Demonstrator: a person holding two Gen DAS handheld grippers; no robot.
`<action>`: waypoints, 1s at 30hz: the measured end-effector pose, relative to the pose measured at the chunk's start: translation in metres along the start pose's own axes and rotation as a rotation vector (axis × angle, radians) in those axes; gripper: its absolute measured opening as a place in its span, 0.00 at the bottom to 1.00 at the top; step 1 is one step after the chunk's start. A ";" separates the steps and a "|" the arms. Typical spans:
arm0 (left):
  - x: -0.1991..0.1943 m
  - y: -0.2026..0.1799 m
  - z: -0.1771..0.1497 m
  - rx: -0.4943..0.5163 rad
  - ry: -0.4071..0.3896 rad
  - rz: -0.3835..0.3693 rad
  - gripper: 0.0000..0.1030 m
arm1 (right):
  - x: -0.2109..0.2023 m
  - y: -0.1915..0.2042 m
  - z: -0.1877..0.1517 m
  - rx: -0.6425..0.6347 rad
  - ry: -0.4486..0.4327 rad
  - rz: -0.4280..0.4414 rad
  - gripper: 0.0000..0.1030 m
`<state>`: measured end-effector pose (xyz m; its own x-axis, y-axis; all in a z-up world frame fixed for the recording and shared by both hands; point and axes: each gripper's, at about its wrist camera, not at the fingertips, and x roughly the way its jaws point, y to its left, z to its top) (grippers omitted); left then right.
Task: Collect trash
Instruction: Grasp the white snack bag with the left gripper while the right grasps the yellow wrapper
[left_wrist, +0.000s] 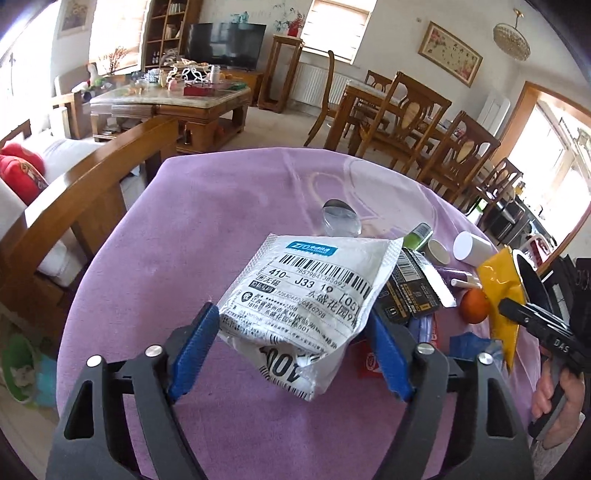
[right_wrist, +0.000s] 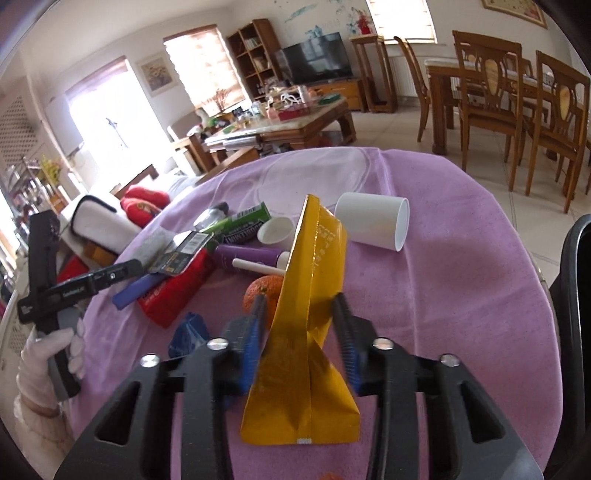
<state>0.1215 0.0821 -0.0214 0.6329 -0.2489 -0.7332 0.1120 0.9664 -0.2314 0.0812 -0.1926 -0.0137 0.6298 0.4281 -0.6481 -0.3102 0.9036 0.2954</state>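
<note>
A white courier bag (left_wrist: 314, 284) with a barcode label sits between the blue fingers of my left gripper (left_wrist: 291, 312). Both pads press its sides, and it hangs crumpled just above the purple tablecloth (left_wrist: 177, 240). My right gripper (right_wrist: 300, 301) is shut on a yellow foil pouch (right_wrist: 314, 258), which stands upright between its fingers. In the left wrist view the same yellow pouch (left_wrist: 498, 288) shows at the right, in the right gripper (left_wrist: 517, 306). More trash lies behind: a white paper cup (right_wrist: 373, 221), a green tube (right_wrist: 240, 225), a purple tube (right_wrist: 247, 256), a red packet (right_wrist: 173, 295) and a blue wrapper (right_wrist: 188, 330).
An orange (right_wrist: 264, 291) lies just behind the yellow pouch. A black packet (left_wrist: 410, 288) and a clear round lid (left_wrist: 340, 221) lie beyond the courier bag. A gloved hand (right_wrist: 48, 365) holds the left gripper's handle. Wooden chairs (right_wrist: 487, 99) and a sofa arm (left_wrist: 92, 192) ring the table.
</note>
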 end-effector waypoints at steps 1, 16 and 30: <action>0.000 0.000 0.001 -0.001 -0.001 0.008 0.67 | -0.001 0.001 0.000 -0.009 -0.004 -0.005 0.27; -0.042 -0.002 -0.005 -0.002 -0.194 0.002 0.25 | -0.042 -0.001 -0.007 -0.014 -0.192 -0.010 0.24; -0.078 -0.021 -0.004 0.003 -0.292 -0.025 0.14 | -0.077 -0.020 -0.011 -0.015 -0.223 0.046 0.24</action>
<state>0.0667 0.0813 0.0379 0.8234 -0.2437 -0.5125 0.1320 0.9606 -0.2447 0.0309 -0.2440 0.0224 0.7563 0.4626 -0.4626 -0.3514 0.8837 0.3092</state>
